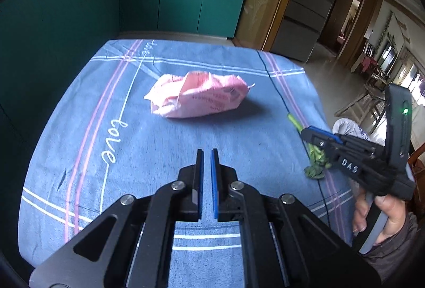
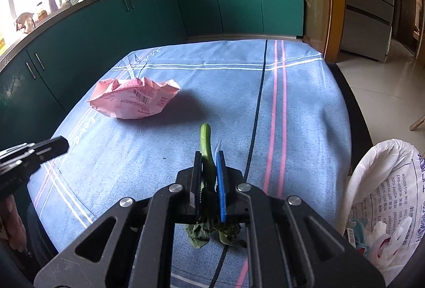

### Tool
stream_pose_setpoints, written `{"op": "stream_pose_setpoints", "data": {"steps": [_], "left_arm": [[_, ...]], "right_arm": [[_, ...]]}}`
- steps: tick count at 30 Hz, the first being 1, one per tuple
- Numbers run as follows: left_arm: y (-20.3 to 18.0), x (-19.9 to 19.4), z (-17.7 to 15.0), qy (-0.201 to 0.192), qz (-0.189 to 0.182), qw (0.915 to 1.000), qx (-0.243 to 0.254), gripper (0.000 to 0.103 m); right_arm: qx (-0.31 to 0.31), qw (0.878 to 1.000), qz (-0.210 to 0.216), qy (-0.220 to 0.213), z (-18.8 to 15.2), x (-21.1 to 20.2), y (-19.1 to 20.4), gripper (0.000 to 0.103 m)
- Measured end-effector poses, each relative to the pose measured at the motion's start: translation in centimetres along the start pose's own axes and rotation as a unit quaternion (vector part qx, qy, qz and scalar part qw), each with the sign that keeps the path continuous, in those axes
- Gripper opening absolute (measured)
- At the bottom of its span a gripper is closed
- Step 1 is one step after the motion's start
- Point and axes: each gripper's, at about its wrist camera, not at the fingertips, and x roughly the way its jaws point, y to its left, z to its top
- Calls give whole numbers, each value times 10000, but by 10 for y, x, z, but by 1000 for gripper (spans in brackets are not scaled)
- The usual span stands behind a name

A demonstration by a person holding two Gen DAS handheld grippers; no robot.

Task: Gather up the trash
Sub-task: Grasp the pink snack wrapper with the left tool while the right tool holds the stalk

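A: Left wrist view?
B: Left gripper (image 1: 207, 155) empty, fingers nearly together above the cloth (image 1: 159, 144). Pink wrapper (image 1: 196, 94) ahead of the tips, well apart. Right gripper (image 1: 305, 132) off to the right, pinching a green stalk (image 1: 316, 160).

A: Right wrist view?
B: Right gripper (image 2: 209, 157) clamped on the stalk (image 2: 205, 139), stem past the tips, leaves hanging below the fingers. Wrapper (image 2: 132, 99) ahead-left. White bag (image 2: 385, 181) lower right.

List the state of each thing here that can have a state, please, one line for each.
Left gripper: jaws nearly shut, holding nothing.
Right gripper: jaws closed on the vegetable stalk.
Vegetable stalk: gripped, wilted leaves hanging down.
Pink package: crumpled, lying on the tablecloth.
White bag: open, trash inside.
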Motion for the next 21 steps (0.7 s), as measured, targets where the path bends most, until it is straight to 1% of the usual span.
{"op": "stream_pose_setpoints", "data": {"steps": [3, 4, 5, 6, 7, 9, 10, 12, 13, 15, 21], "left_arm": [[-1, 3, -2, 31, 64, 10000, 43, 7], [-1, 3, -2, 36, 105, 9999, 74, 10], [-2, 4, -2, 44, 111, 9999, 100, 14], [-3, 5, -3, 52, 127, 9998, 122, 22], [-3, 5, -3, 51, 163, 9998, 127, 26], [-4, 8, -3, 54, 208, 9997, 138, 40], [-4, 8, -3, 55, 232, 9996, 141, 44], [-2, 9, -3, 50, 281, 9995, 139, 57], [-2, 10, -3, 55, 301, 9994, 140, 60], [-1, 11, -3, 57, 343, 9993, 125, 71], [1, 14, -4, 105, 431, 9990, 82, 79]], "right_arm": [[-4, 10000, -7, 13, 0, 1, 0, 11], [-5, 10000, -20, 19, 0, 1, 0, 11], [-6, 10000, -33, 24, 0, 2, 0, 11], [-7, 10000, -43, 31, 0, 3, 0, 11], [-8, 10000, -50, 41, 0, 3, 0, 11], [-6, 10000, -55, 49, 0, 5, 1, 11], [-11, 10000, -61, 53, 0, 5, 1, 11], [-31, 9999, -91, 66, -1, 6, 2, 11], [-40, 9999, -102, 76, -1, 7, 2, 11], [-50, 9999, -105, 92, -2, 8, 2, 11], [-86, 9999, -105, 106, -2, 10, 4, 11]]}}
